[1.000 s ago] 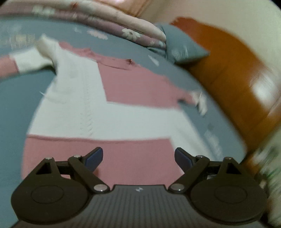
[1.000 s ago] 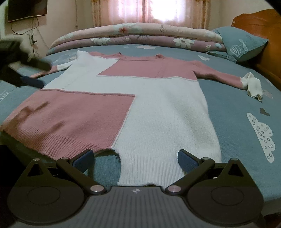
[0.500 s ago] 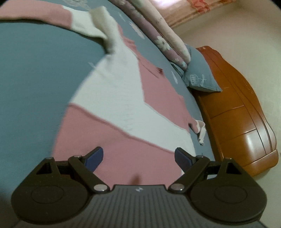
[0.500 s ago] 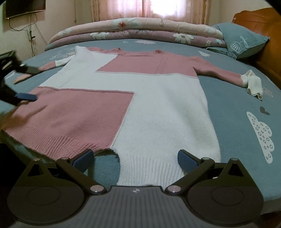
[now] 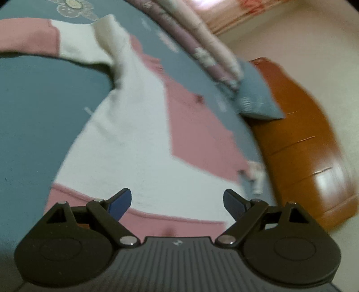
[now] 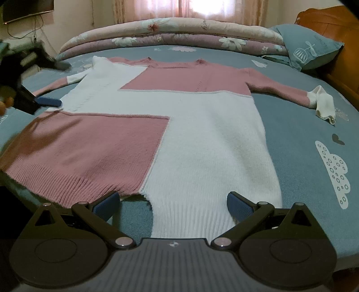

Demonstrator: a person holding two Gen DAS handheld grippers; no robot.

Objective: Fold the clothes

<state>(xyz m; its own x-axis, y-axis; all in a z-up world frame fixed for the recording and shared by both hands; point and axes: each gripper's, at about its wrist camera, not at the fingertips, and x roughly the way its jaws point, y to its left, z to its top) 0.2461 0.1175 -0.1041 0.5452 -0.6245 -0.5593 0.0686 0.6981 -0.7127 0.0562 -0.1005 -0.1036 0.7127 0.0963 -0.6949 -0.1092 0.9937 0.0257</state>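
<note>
A pink and white knitted sweater (image 6: pixel 202 134) lies flat, front up, on the blue-grey bed sheet (image 6: pixel 303 134), with both sleeves spread out. My right gripper (image 6: pixel 172 203) is open just above the ribbed hem at the near edge of the bed, with nothing between its fingers. My left gripper (image 6: pixel 55 84) hovers open at the sweater's left side, by the left sleeve and armpit. In the blurred left wrist view the left gripper (image 5: pixel 177 201) looks across the white panel of the sweater (image 5: pixel 125 146), its jaws wide and empty. The right cuff (image 6: pixel 323 105) is folded over.
A rolled floral quilt (image 6: pixel 170 31) runs along the far side of the bed. A blue pillow (image 6: pixel 309 49) leans on the wooden headboard (image 6: pixel 336 20) at the right. A wall-mounted screen (image 6: pixel 27 9) hangs at the upper left. Bare sheet borders the sweater on both sides.
My left gripper has rolled and shifted along the sweater's left edge, from the pink lower panel towards the white panel and sleeve. The right gripper and the sweater have stayed put.
</note>
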